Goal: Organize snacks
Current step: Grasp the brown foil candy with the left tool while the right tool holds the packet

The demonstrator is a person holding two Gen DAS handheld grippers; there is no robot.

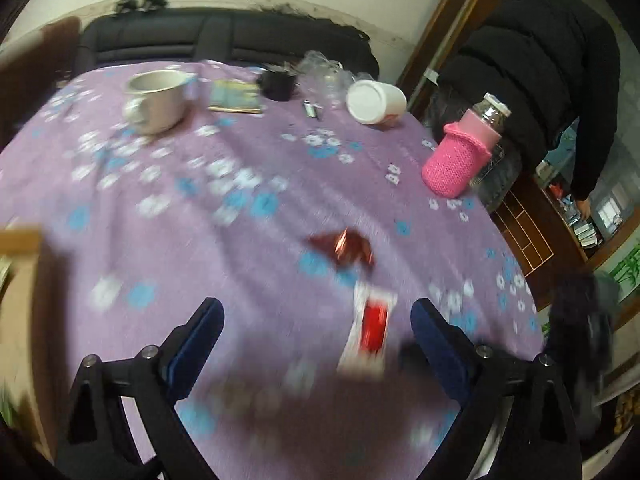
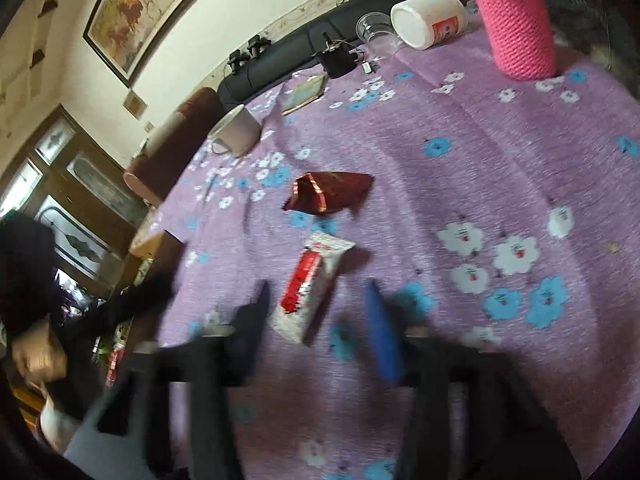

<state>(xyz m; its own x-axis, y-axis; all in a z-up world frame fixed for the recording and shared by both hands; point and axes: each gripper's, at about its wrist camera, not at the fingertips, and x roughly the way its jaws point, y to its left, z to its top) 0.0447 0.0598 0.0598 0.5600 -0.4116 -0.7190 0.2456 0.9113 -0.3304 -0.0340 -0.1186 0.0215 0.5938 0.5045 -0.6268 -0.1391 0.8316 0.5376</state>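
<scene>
A white and red snack packet [image 1: 369,330] lies on the purple flowered tablecloth [image 1: 240,208]. A dark red foil snack bag [image 1: 344,249] lies just beyond it. My left gripper [image 1: 316,320] is open and empty above the cloth, with the packet between its fingers, nearer the right one. In the right wrist view my right gripper [image 2: 318,312] is open and empty, its fingers on either side of the near end of the packet [image 2: 310,290]. The red foil bag [image 2: 330,192] lies further out. Both views are blurred.
At the far side stand a white mug [image 1: 156,100], a small book [image 1: 236,96], a black object [image 1: 278,84], clear plastic cups [image 1: 324,76], a tipped white jar [image 1: 374,100] and a jar in a pink knitted sleeve [image 1: 460,160]. A person in black [image 1: 552,60] stands at right.
</scene>
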